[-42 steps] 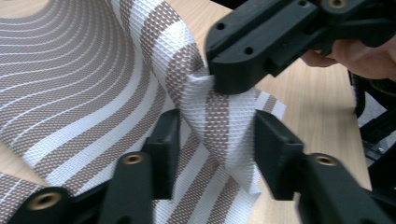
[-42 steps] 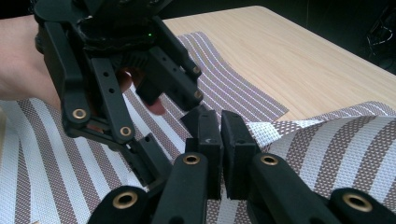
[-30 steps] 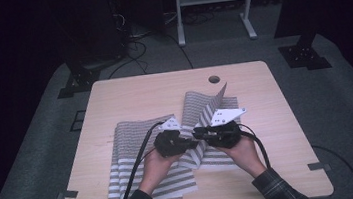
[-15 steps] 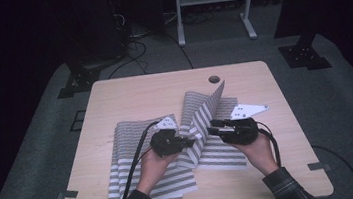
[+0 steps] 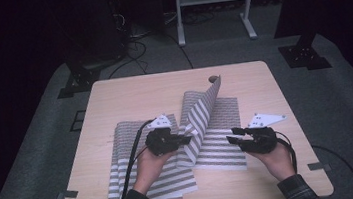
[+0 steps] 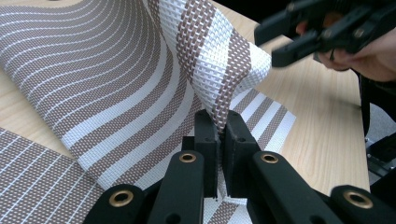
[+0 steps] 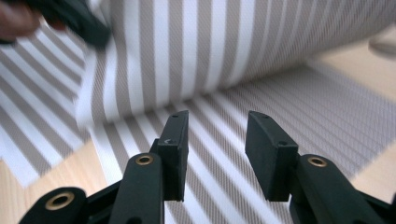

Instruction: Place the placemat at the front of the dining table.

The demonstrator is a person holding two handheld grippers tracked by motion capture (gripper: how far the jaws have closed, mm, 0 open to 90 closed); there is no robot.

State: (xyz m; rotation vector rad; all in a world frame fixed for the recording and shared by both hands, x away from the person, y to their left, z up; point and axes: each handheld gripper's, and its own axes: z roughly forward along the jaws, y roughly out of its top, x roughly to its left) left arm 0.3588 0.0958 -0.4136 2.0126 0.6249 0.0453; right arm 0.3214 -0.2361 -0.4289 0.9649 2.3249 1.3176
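My left gripper (image 5: 185, 140) pinches striped mat (image 5: 207, 121) mid-frame; right gripper (image 5: 234, 138) lower right, jaws just opening, empty.

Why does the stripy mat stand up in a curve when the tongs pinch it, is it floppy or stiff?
Probably in between. The stripy mat, pinched at one edge by the left tongs, rises in a smooth curve without creasing, so it seems springy rather than limp. Its open weave looks light, so it should lift easily. The right tongs, whose jaws have just been opening, hold nothing.
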